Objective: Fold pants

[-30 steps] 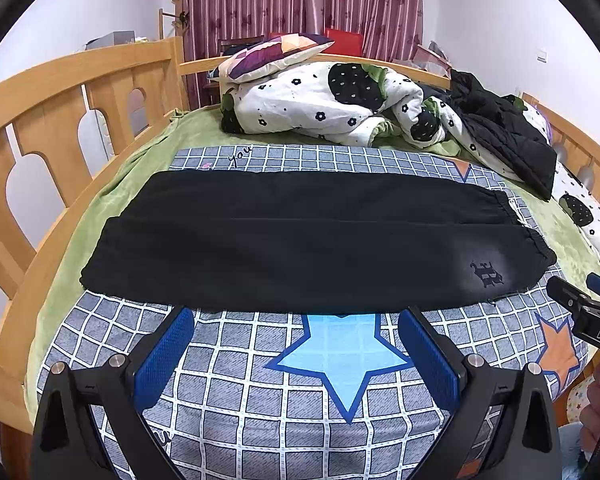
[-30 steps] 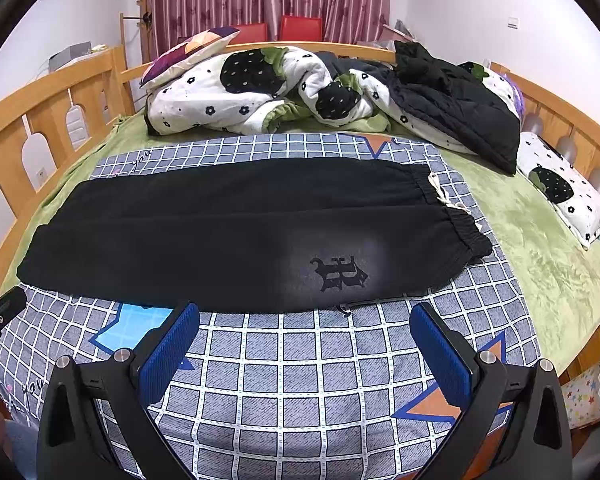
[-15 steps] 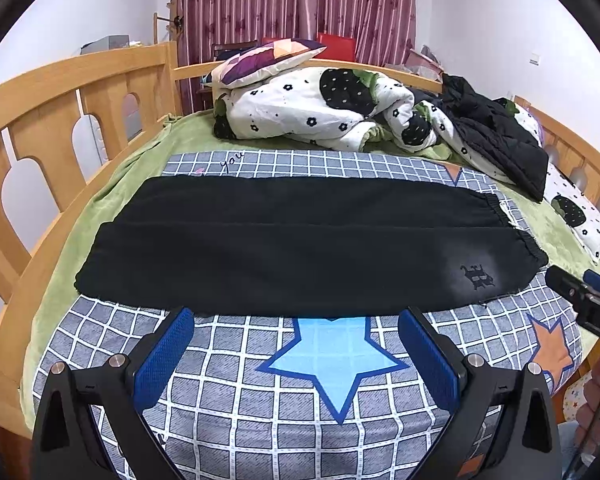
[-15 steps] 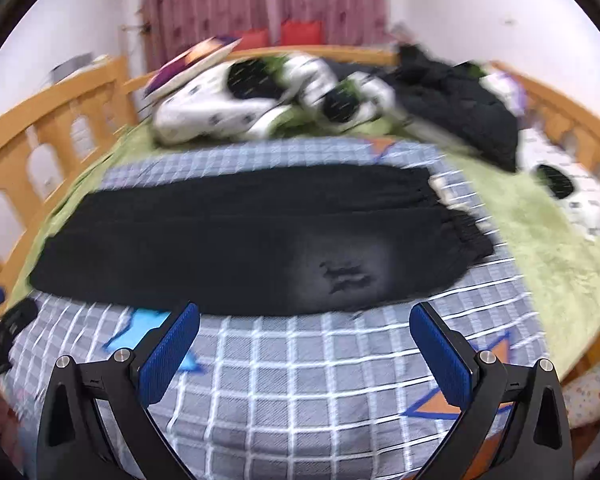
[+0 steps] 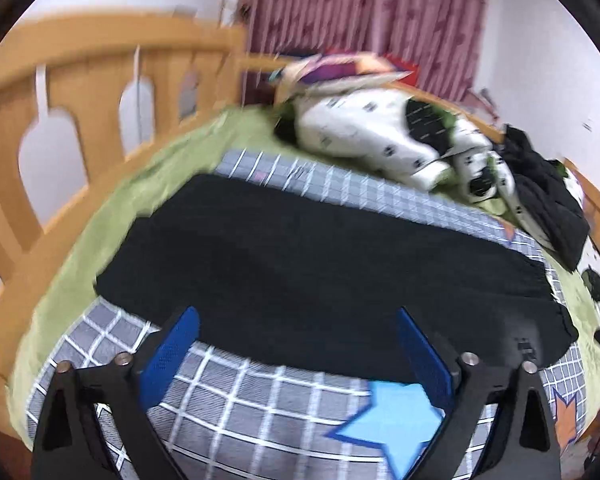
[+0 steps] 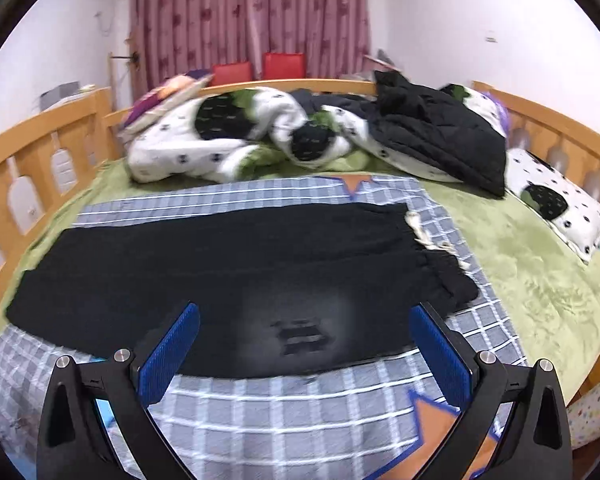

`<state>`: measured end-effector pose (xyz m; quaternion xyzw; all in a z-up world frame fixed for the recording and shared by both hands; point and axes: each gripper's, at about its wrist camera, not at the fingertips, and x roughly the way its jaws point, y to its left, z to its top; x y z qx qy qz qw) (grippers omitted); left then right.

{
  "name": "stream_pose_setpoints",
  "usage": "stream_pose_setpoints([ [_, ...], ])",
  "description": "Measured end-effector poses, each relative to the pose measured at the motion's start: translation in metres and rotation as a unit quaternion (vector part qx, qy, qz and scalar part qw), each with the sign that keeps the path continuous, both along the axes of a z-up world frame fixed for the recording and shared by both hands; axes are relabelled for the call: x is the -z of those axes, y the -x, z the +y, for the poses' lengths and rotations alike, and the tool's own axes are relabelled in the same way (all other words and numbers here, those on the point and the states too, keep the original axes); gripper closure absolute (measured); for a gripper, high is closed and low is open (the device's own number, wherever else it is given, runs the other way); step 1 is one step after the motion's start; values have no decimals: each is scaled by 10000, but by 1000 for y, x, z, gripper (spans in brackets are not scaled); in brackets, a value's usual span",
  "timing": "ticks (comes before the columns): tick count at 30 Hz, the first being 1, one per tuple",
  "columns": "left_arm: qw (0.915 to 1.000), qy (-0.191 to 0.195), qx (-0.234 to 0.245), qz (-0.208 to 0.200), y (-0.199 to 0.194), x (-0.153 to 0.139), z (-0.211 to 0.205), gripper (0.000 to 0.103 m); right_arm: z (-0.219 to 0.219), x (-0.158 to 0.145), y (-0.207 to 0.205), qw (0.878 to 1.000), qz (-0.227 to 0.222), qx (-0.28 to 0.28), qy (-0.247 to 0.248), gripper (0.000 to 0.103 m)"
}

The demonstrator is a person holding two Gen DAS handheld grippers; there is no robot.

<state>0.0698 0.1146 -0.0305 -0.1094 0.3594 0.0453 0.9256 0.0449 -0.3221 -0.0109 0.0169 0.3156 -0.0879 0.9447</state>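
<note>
1. Pants (image 6: pixel 236 272), black, lie flat and lengthwise across the grey checked blanket (image 6: pixel 300 404) on the bed; we see them already folded leg over leg, with the waistband and its pale drawstring at the right end in the right wrist view.
2. We note the left gripper (image 5: pixel 298 344) with jaws wide, though they have just been closing a little. Nothing sits between them. The near edge of the pants (image 5: pixel 320 280) runs just beyond the blue fingertips (image 5: pixel 180 332), towards the cuff end.
3. We note the right gripper (image 6: pixel 306 338) with jaws spread wide and empty. Its tips frame the near hem of the pants, about the printed emblem (image 6: pixel 300 336); whether the pads touch the cloth we cannot tell.
4. Both views are blurred, the left more so.
5. Behind the pants we log a crumpled white and black quilt (image 6: pixel 220 140), a black jacket (image 6: pixel 440 136) and the wooden bed rail (image 5: pixel 80 80).
</note>
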Motion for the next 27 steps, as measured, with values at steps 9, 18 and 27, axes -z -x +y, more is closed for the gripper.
stream_pose_setpoints([
  [9,9896,1052,-528,827,-14,119,91,15,-96,107,-32,9867,1138,262,-1129,30],
  [18,9778,1758,-923,675,-54,144,115,20,-130,162,-53,9649,874,612,-2401,30],
  [27,9871,1109,-1082,402,-74,94,125,92,-107,129,-97,9816,585,328,-1788,86],
])
